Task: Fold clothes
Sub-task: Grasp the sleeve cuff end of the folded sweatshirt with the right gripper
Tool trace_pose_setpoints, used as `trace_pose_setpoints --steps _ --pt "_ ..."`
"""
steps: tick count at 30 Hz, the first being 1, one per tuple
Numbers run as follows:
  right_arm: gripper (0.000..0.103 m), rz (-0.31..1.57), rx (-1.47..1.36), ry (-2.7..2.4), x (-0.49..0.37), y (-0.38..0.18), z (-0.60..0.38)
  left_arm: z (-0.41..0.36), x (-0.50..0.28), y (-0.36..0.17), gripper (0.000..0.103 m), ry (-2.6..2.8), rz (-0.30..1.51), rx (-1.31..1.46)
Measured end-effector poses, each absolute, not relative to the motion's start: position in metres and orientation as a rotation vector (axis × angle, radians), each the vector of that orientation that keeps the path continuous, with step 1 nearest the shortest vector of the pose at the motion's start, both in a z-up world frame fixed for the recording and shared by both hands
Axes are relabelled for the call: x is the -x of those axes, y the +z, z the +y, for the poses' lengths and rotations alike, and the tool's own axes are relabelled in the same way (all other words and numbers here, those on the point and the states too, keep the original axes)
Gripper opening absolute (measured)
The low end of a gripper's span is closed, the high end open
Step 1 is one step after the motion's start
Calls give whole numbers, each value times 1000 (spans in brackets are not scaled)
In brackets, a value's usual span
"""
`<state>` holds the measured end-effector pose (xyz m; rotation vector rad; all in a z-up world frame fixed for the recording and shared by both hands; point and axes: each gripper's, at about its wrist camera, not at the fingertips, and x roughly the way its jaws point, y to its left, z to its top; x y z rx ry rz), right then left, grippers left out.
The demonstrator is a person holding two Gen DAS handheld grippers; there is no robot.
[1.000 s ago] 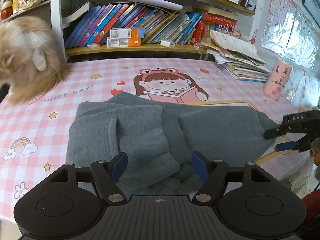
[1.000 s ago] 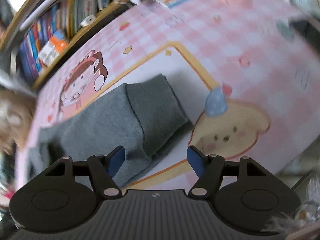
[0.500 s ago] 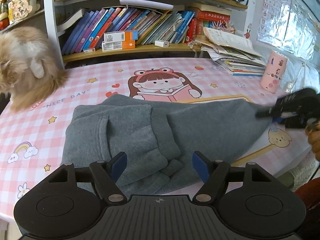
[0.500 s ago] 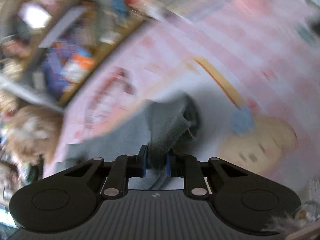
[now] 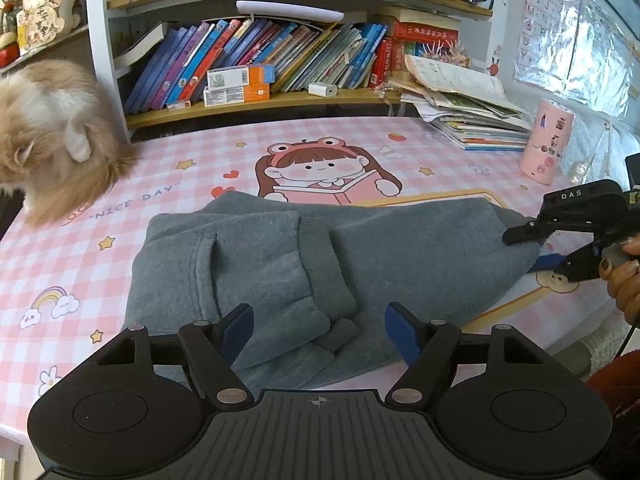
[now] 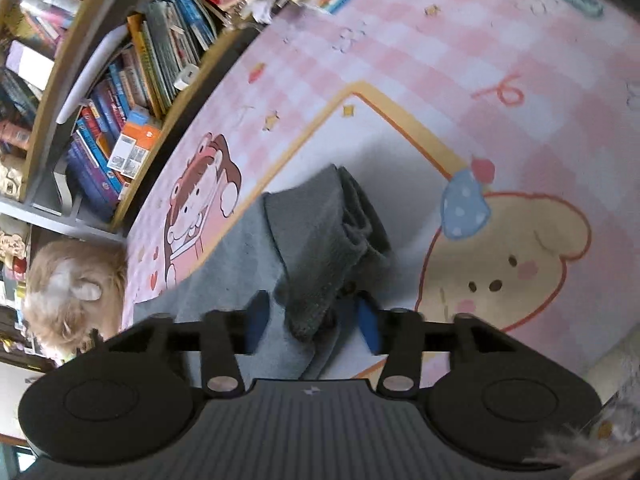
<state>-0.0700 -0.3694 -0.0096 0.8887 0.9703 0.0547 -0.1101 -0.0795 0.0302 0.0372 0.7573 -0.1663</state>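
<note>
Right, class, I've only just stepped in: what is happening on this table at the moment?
A person is folding a grey garment on a pink checked tablecloth, a gripper in each hand. The right gripper is at the garment's end; its jaws have just been opening, and a bunched fold of cloth sits between them with the pads apart from it. The left gripper hangs open over the near edge. A fluffy cat sits nearby.

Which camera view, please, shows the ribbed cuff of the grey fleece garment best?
The left wrist view: the ribbed cuff lies in full sight on the folded grey fleece garment, just ahead of the open left gripper. The right wrist view shows only the garment's far bunched end between the right gripper's parted fingers, no cuff.
</note>
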Motion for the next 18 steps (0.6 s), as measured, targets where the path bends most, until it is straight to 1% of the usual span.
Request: trace_pose_setpoints --steps 4,5,6,8,9,13,18 --pt "47 984 -902 63 59 -15 -363 -79 111 30 74 -160 762 -39" --pt "44 981 -908 65 56 -16 -361 -79 112 29 74 -159 764 -40" --pt "35 979 -914 67 54 -16 -360 -79 112 30 74 -160 766 -42" --pt "23 984 -879 52 49 -16 -356 -80 112 30 74 -162 766 -46" --pt "19 966 -858 62 50 -12 -354 -81 113 30 74 -160 764 -49" --pt "17 883 -772 114 57 6 -346 -78 113 31 74 -135 761 -43" --pt "17 926 -792 84 52 -1 -349 -68 112 33 74 -85 753 -4"
